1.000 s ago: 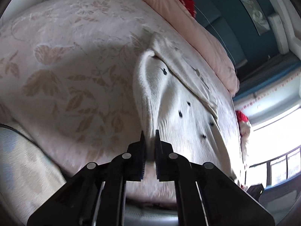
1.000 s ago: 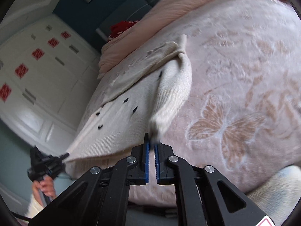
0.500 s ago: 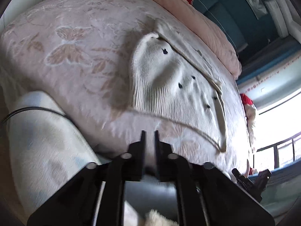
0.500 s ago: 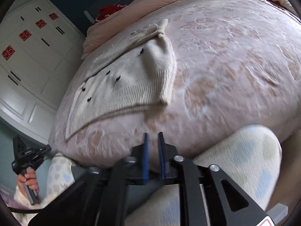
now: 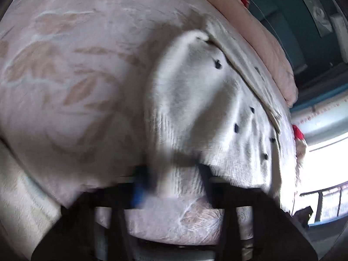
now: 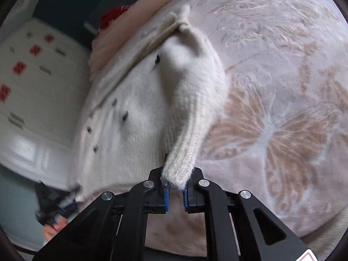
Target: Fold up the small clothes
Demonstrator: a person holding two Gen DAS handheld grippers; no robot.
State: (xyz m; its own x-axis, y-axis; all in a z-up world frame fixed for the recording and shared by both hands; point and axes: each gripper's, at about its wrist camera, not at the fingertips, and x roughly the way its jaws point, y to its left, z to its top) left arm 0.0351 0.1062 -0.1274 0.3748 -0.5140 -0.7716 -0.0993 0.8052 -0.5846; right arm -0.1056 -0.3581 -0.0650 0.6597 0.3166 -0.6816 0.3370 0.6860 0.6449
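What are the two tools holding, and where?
Both hold the white sweater by its ribbed bottom edge. The right tool is closing on a bunched corner; the left tool pinches the hem further along.

A home bedroom — bed, wardrobe.

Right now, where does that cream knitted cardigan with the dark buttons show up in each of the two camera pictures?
Left wrist view: the cardigan fills the centre and right, its hem bunched at the blurred fingers at the bottom.
Right wrist view: the cardigan lies centre-left, with a ribbed corner drawn down between the blue-padded fingers.
Shared landmark: the pink quilt folded just behind the cardigan's collar.
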